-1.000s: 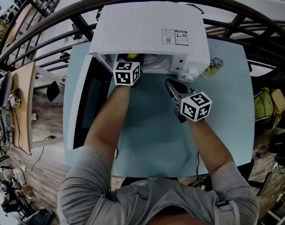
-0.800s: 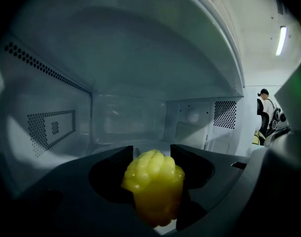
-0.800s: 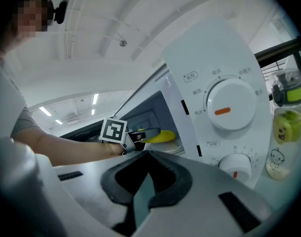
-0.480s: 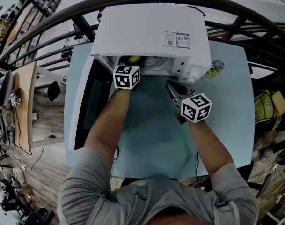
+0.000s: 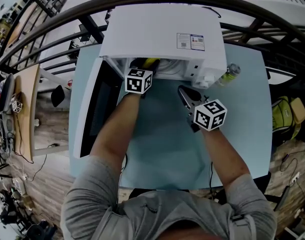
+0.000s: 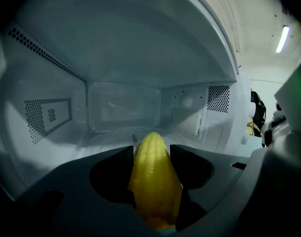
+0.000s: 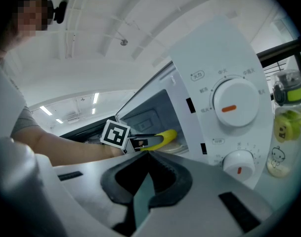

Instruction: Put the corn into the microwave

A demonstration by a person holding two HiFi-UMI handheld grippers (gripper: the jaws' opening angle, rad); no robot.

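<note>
The yellow corn [image 6: 152, 177] sits lengthwise between the pads of my left gripper [image 6: 151, 154], which is shut on it. The gripper holds the cob inside the cavity of the white microwave [image 5: 162, 34], above the glass turntable [image 6: 110, 138]. From the head view the corn [image 5: 151, 61] shows just inside the opening, ahead of the left gripper [image 5: 142, 66]. The right gripper view shows the corn [image 7: 162, 138] from the side. My right gripper [image 5: 185, 91] hovers over the table in front of the control panel, its jaws shut with nothing in them.
The microwave door [image 5: 94, 109] hangs open to the left. The panel with two dials [image 7: 229, 107] is to the right of the cavity. A small bottle [image 5: 228, 74] stands by the microwave's right side. The light blue table [image 5: 162, 144] carries all of this.
My left gripper has edged a little further into the cavity with the corn and tilted slightly. The right gripper has stayed where it was.
</note>
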